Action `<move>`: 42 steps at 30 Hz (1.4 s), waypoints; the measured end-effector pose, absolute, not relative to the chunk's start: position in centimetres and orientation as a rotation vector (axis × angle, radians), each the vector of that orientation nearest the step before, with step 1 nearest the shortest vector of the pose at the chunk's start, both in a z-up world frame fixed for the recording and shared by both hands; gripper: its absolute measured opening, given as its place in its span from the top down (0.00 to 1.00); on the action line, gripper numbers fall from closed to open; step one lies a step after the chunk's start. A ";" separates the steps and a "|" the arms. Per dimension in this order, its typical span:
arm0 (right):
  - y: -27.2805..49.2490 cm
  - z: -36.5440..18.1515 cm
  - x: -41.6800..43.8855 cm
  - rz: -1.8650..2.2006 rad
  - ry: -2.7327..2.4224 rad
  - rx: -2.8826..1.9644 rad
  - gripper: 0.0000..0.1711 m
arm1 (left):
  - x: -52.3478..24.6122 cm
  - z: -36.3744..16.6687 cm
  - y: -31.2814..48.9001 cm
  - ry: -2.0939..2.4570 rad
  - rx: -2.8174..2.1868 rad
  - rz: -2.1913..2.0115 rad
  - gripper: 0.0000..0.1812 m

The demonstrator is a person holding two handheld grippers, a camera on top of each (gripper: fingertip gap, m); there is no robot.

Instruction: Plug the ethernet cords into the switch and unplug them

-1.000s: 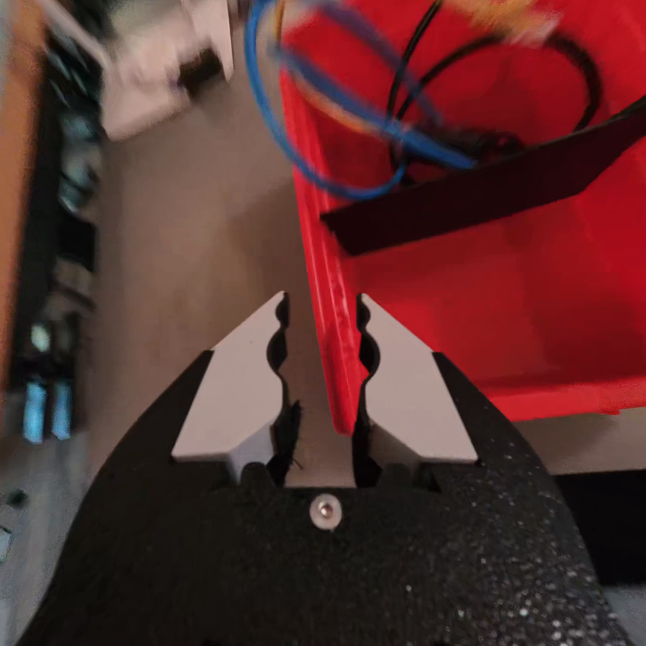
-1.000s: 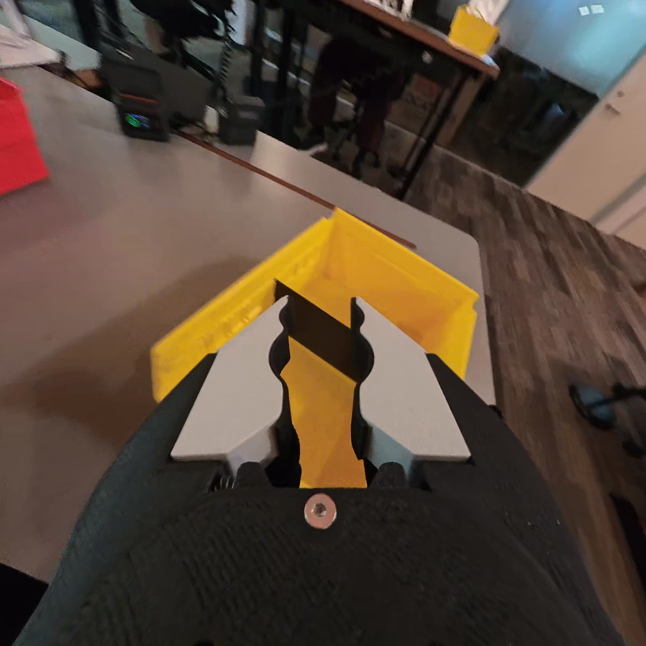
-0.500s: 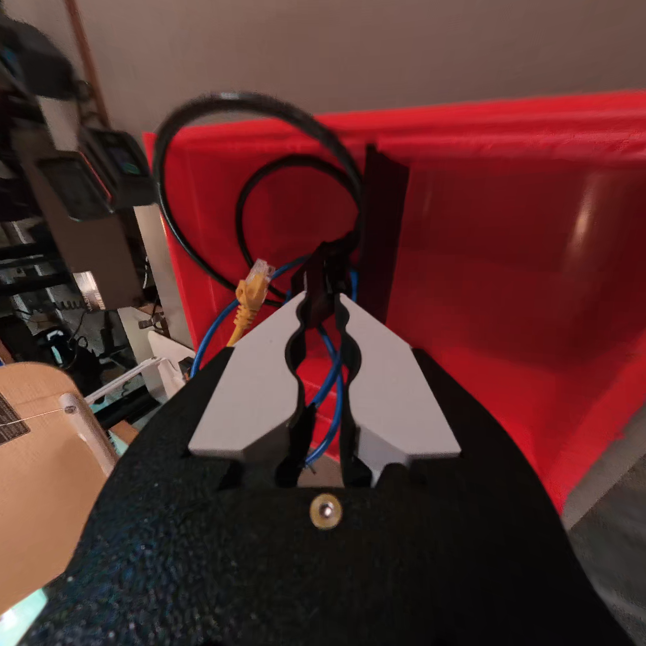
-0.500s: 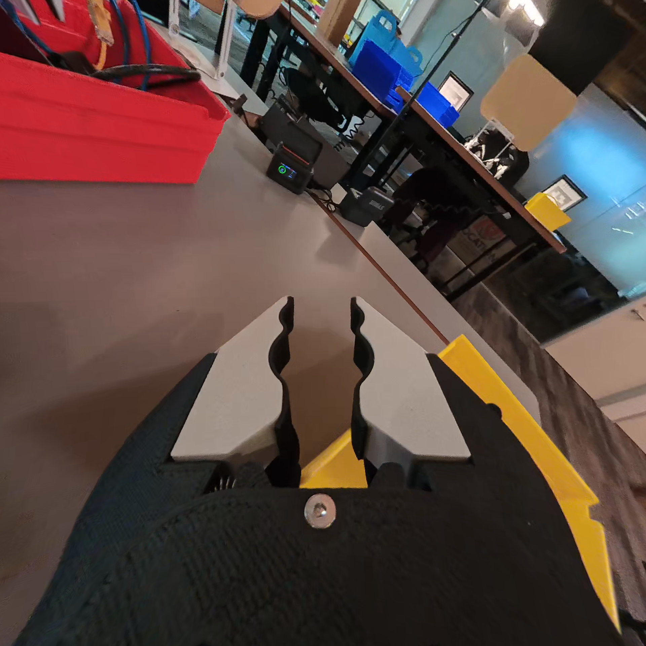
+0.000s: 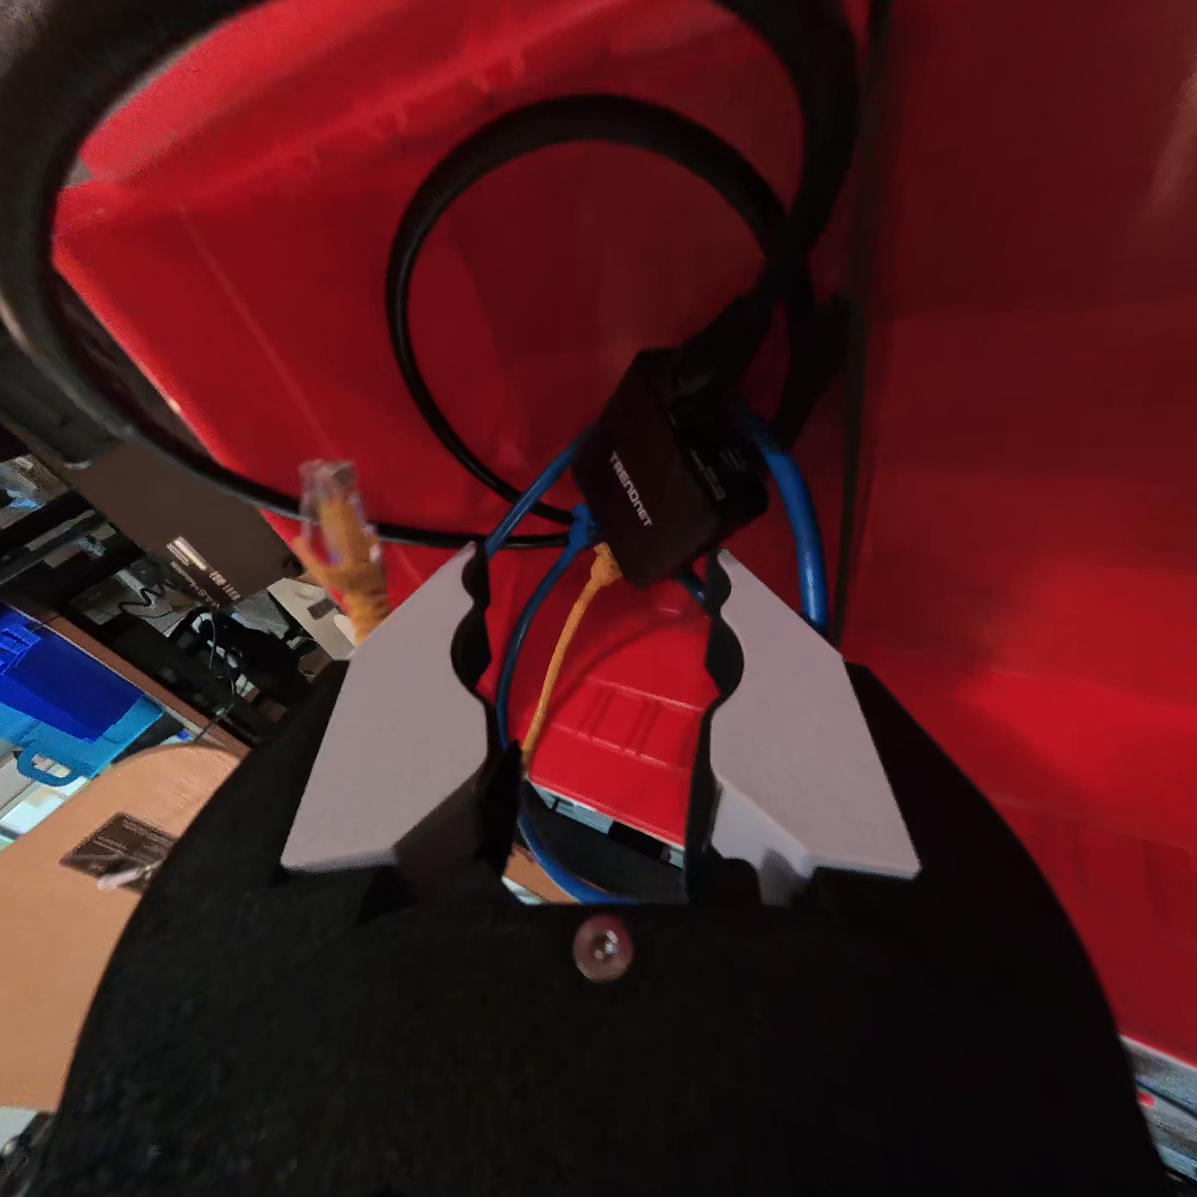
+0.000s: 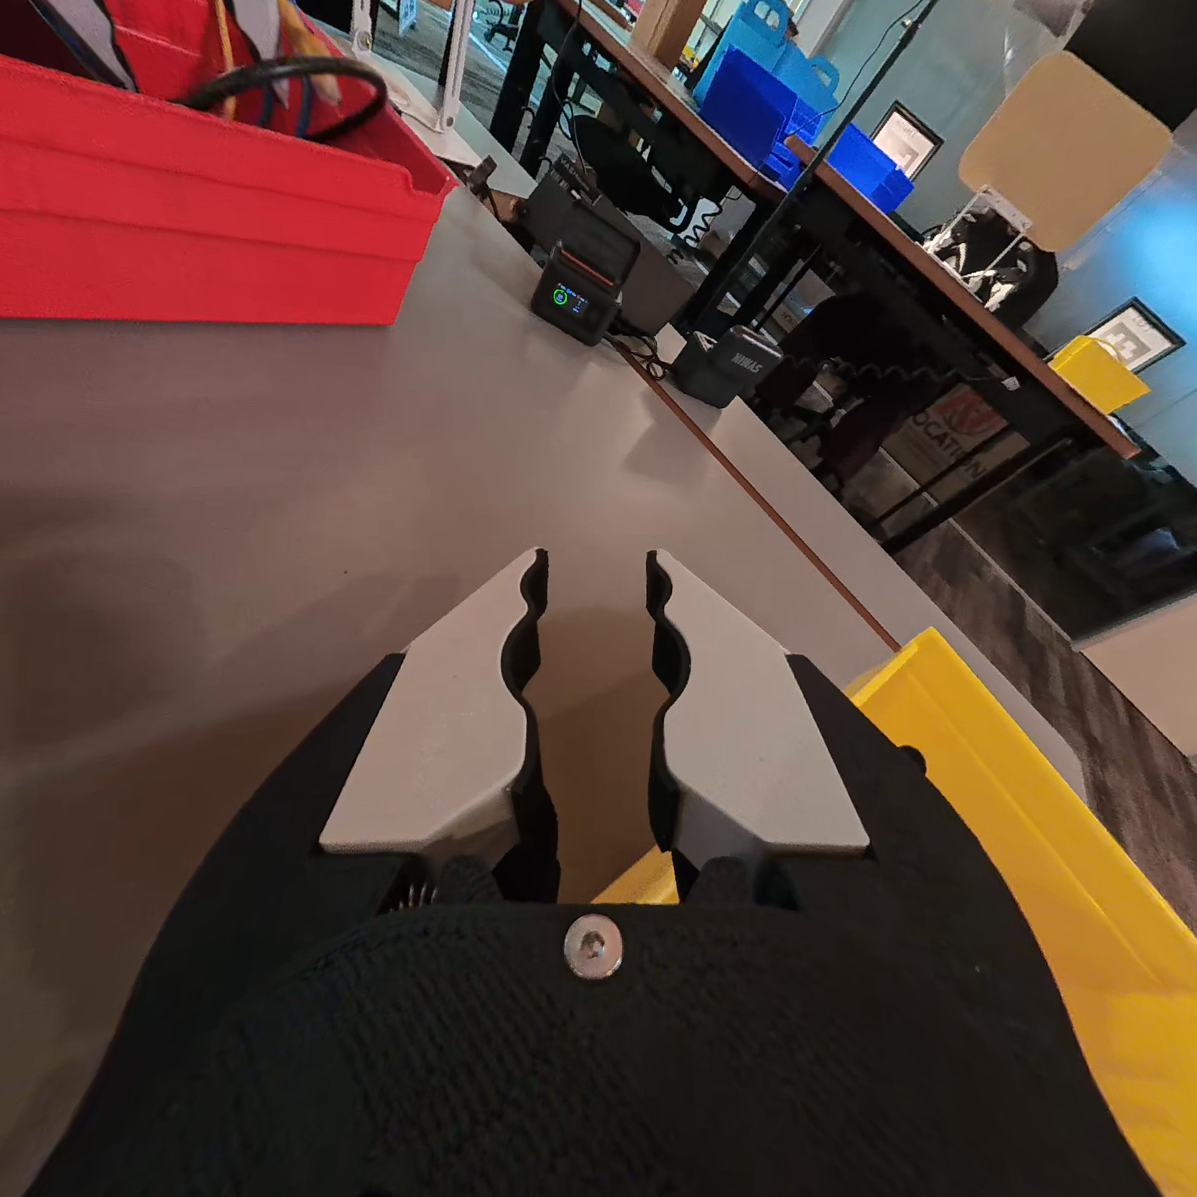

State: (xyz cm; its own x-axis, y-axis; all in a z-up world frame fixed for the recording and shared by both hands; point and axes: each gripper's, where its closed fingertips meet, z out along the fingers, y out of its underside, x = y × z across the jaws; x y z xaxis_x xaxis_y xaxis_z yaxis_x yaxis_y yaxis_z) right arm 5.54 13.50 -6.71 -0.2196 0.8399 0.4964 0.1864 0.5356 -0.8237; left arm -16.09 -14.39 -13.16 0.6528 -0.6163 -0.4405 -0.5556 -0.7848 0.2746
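In the left wrist view a small black switch [image 5: 654,479] lies in a red bin [image 5: 1004,518] among a looped black cable [image 5: 414,214], a blue ethernet cord [image 5: 809,518] and an orange ethernet cord [image 5: 557,661]. Both cords reach the switch's near end. The orange cord's free plug [image 5: 330,499] sticks up at the left. My left gripper [image 5: 592,563] is open wide, its tips just short of the switch, with the blue and orange cords passing between its fingers. My right gripper [image 6: 596,563] is open and empty above the grey table [image 6: 324,486].
The red bin [image 6: 194,227] stands at the table's far left in the right wrist view, a yellow bin [image 6: 971,745] at the near right edge. A small black device with a lit screen [image 6: 576,285] and a black box [image 6: 725,369] sit at the table's far edge. About 35 cm separates my left fingertips from my right.
My left gripper has moved deeper into the red bin, closer to the switch, and its jaws have opened wider. My right gripper has barely moved and stays open.
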 end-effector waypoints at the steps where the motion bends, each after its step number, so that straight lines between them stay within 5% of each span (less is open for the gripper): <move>1: 13.5 -6.8 5.5 0.770 -1.719 -0.866 0.83 | -16.3 -13.5 -14.3 -0.995 2.732 -0.801 0.62; 6: 13.5 -6.6 5.7 0.787 -1.716 -0.873 0.83 | -17.4 -13.9 -13.9 -1.005 2.698 -0.838 0.51; 9: 13.5 -6.3 5.8 0.827 -1.706 -0.890 0.84 | -17.1 -14.3 -14.3 -0.997 2.707 -0.750 0.57; 11: 13.4 -6.4 5.8 0.850 -1.706 -0.906 0.84 | -15.7 -15.1 -15.6 -0.852 2.773 -0.494 0.76; 14: 13.3 -6.4 5.7 0.857 -1.709 -0.909 0.84 | -15.2 -15.1 -15.5 -0.599 2.894 -0.289 0.69; 23: 13.2 -7.1 5.7 0.856 -1.740 -0.916 0.83 | -19.5 -14.8 -14.9 -1.271 2.332 -0.784 0.46; 42: 13.1 -7.0 5.6 0.878 -1.736 -0.925 0.84 | -17.4 -11.7 -8.9 -1.269 2.764 -1.214 0.61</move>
